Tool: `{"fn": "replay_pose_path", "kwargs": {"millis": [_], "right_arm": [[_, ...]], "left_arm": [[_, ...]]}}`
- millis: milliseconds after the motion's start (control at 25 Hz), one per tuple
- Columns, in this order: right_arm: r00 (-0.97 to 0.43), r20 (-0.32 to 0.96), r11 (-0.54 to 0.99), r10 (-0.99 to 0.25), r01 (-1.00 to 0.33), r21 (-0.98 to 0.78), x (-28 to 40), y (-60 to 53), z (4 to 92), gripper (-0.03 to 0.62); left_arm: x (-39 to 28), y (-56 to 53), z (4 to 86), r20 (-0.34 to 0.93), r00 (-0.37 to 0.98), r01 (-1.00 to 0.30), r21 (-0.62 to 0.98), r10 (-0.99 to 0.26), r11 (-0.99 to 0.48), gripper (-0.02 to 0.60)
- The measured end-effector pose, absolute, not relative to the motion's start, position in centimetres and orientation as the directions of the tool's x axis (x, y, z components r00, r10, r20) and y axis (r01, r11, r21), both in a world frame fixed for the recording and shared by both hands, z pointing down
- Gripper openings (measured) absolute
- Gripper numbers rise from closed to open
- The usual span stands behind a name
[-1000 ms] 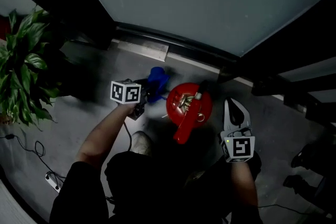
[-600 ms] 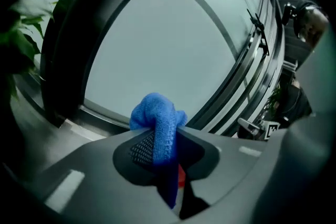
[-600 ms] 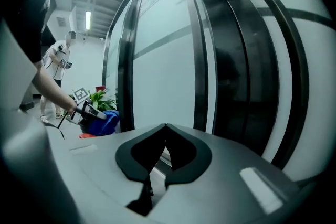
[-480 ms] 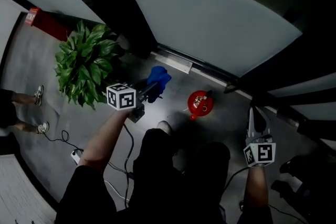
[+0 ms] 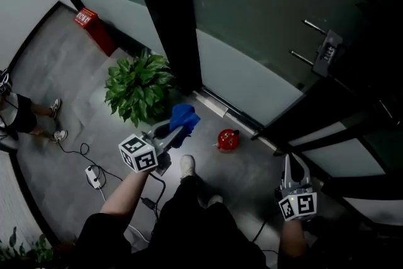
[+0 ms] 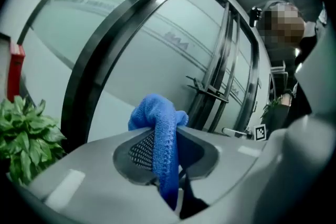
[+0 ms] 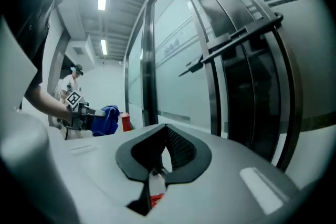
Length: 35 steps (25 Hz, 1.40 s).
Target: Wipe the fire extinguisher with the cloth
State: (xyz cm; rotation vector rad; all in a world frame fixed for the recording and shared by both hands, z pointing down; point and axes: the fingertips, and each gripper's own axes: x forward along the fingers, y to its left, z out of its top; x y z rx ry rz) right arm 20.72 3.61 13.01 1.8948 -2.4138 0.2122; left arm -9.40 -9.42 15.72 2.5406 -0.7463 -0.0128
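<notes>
The red fire extinguisher (image 5: pixel 228 140) stands small on the grey floor by the glass wall, seen from far above in the head view. My left gripper (image 5: pixel 178 129) is shut on a blue cloth (image 5: pixel 184 117), up and to the left of the extinguisher and well apart from it. In the left gripper view the cloth (image 6: pixel 160 128) bulges out over the jaws and hangs down between them. My right gripper (image 5: pixel 290 164) hangs to the right of the extinguisher, jaws together and holding nothing. In the right gripper view the shut jaws of this gripper (image 7: pixel 165 134) face the glass doors.
A potted green plant (image 5: pixel 138 88) stands left of the extinguisher by a dark pillar. A red box (image 5: pixel 94 28) sits along the wall further left. Glass doors with bar handles (image 5: pixel 324 50) rise at the right. A power strip with cable (image 5: pixel 94 176) lies on the floor; a bystander's legs (image 5: pixel 31 116) show at the left edge.
The view has risen far above the floor, so the extinguisher has shrunk. Both grippers have come up and away from it, the left still holding the cloth.
</notes>
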Motion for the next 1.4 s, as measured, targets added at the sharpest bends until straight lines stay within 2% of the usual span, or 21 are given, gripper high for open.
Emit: {"fn": "replay_pose_path", "kwargs": {"millis": [240,440,680,1000,1160,1400], "right_arm": [[-0.263,0.095,0.26,-0.96,-0.965,-0.04,20.5,7.8,8.4,0.002],[-0.238,0.031,0.236,-0.971,-0.971,-0.037,19.0,9.5,5.7,0.002],[-0.182,-0.019,0.183,-0.983,-0.981,-0.064,17.1,11.3,4.0,0.002],[-0.203,-0.012,0.203,-0.979,-0.977,-0.061,9.0,12.7,3.6,0.001],[-0.172,0.001,0.172,-0.985,-0.983,-0.058,8.2,13.5,4.0,0.0],[-0.113,0.013,0.112,-0.994,-0.993,-0.047,8.5,14.7,4.1,0.0]], "left_arm": [[-10.4,-3.6,8.4,0.011,0.806,-0.534,0.445,-0.592,-0.719,0.064],[-13.3,-1.5,5.8,-0.026,0.78,-0.564,0.405,-0.626,-0.72,0.064],[-15.6,0.5,2.3,-0.091,0.787,-0.559,0.313,-0.61,-0.768,0.064],[-20.8,1.9,1.7,-0.128,0.743,-0.609,0.277,-0.657,-0.743,0.064],[-21.6,2.1,2.7,-0.125,0.724,-0.633,0.272,-0.679,-0.725,0.064],[-21.1,2.2,4.0,-0.092,0.765,-0.602,0.248,-0.637,-0.759,0.064]]}}
